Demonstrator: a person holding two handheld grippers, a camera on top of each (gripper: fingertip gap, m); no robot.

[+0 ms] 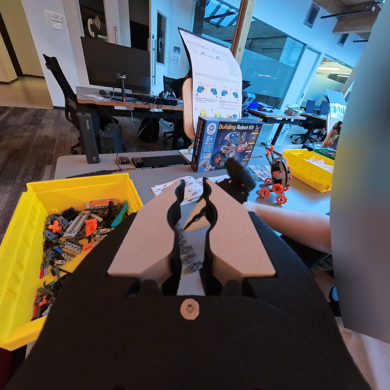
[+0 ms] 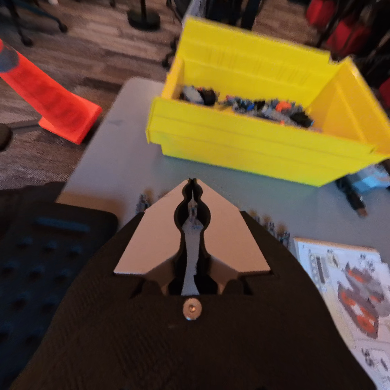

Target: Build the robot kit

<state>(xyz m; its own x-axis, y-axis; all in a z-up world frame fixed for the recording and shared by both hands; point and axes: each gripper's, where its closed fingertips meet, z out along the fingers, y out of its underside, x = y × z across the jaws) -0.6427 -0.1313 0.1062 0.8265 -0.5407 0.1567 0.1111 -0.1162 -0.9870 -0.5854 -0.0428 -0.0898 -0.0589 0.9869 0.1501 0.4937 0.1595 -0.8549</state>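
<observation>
Table point(image 1: 147, 179), grey, runs under both sets of jaws and carries everything else. Yellow bin point(image 1: 80, 185) sits just left of the left gripper point(image 1: 193, 185), full of small building pieces point(image 1: 73, 228) in grey, black, orange w/ one teal bit; in the right wrist view the same kind of bin point(image 2: 242, 143) stands ahead of the right gripper point(image 2: 192, 179), slightly to its right, apart from the tips. Second yellow bin point(image 1: 306, 166) far right beyond the left jaws. Kit box point(image 1: 225, 143) stands upright straight ahead of the left jaws, a tall curled instruction sheet point(image 1: 215, 73) rising behind it. Half-built wheeled model point(image 1: 276, 177), orange wheels, ahead-right of the left jaws, between box and second bin. Open booklet point(image 1: 190, 187) lies flat just past the left tips, partly hidden by them; a booklet page point(image 2: 348, 295) lies right of the right jaws. Person's forearm point(image 1: 295, 223) crosses in from the right.

Left jaws: spread a little, nothing pinched; a row of small grey pieces point(image 1: 187, 249) lies on the table beneath the gap. Right jaws: tips pressed together, holding nothing I can make out; view is blurred. More small pieces point(image 2: 268, 226) line the table either side of the right jaws. Orange cone point(image 2: 52, 99) on the floor, far left.
</observation>
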